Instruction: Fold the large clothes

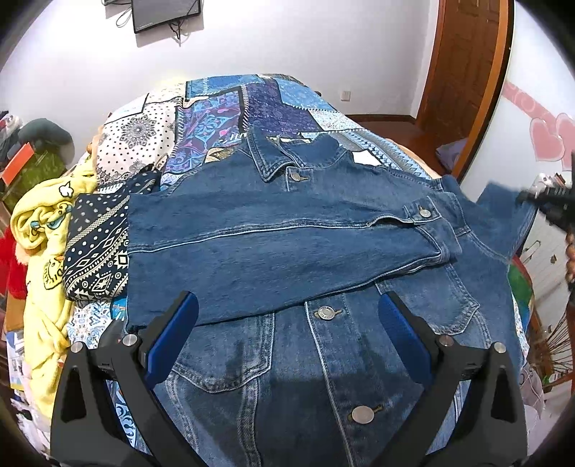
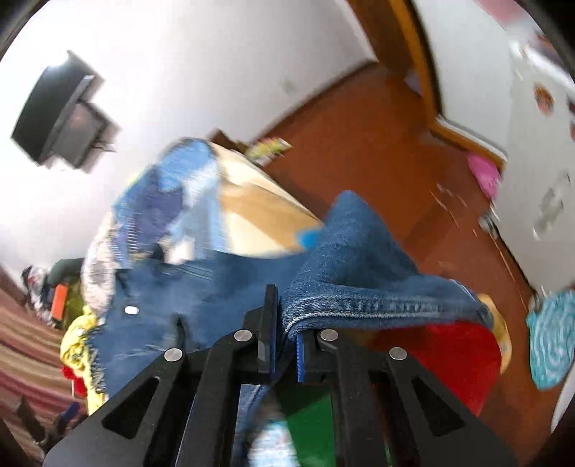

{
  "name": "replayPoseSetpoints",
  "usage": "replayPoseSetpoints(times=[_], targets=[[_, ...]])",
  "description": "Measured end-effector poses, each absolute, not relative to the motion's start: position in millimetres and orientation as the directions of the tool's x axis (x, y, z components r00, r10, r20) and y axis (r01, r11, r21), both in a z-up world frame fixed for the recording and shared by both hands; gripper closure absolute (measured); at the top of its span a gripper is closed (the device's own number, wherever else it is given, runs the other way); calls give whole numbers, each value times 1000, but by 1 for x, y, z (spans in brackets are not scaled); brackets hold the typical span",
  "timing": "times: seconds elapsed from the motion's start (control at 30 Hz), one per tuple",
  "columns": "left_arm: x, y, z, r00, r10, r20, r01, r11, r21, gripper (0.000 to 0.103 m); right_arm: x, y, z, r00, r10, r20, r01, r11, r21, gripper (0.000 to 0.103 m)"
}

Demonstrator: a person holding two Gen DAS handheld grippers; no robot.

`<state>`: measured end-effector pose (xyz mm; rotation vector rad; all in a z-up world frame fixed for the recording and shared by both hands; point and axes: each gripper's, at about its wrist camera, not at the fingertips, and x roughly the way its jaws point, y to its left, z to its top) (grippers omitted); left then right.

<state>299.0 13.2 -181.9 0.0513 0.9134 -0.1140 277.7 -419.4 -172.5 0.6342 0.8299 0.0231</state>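
Note:
A blue denim jacket lies front up on a patchwork bedspread, collar at the far end. One sleeve is folded across the chest. My left gripper is open and empty, just above the jacket's button placket. My right gripper is shut on the jacket's other sleeve and holds it lifted off the bed's right side. It also shows at the right edge of the left wrist view, blurred.
Yellow and red clothes and a navy patterned cloth are piled left of the jacket. A wooden door and wood floor lie beyond the bed. A wall screen hangs above.

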Motion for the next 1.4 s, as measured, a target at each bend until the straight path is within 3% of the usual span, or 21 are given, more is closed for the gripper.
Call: replayPoseSetpoints(times=[0.2, 0.37, 0.8, 0.97, 1.07, 1.13, 1.4], targets=[[289, 27, -175, 625, -77, -777, 111, 994, -9, 2, 283, -341, -96, 752, 329, -571, -13, 874, 485, 96], [281, 45, -170, 638, -80, -766, 91, 995, -28, 2, 290, -258, -82, 719, 424, -550, -183, 880, 439, 96], [266, 77, -172, 638, -72, -766, 43, 997, -58, 2, 324, -143, -207, 387, 486, -784, -240, 874, 423, 95], [269, 74, -175, 629, -64, -775, 39, 998, -51, 2, 311, -136, -213, 346, 449, -824, -273, 888, 369, 93], [274, 65, -173, 626, -68, -776, 52, 998, -45, 2, 305, -141, -213, 293, 471, -832, -284, 874, 394, 75], [278, 55, -168, 630, -73, -773, 72, 997, -35, 2, 297, -147, -208, 292, 477, -829, -295, 869, 396, 56], [301, -10, -144, 653, -105, -750, 190, 981, 27, 2, 265, -209, -179, 459, 434, -775, -268, 900, 345, 52]])
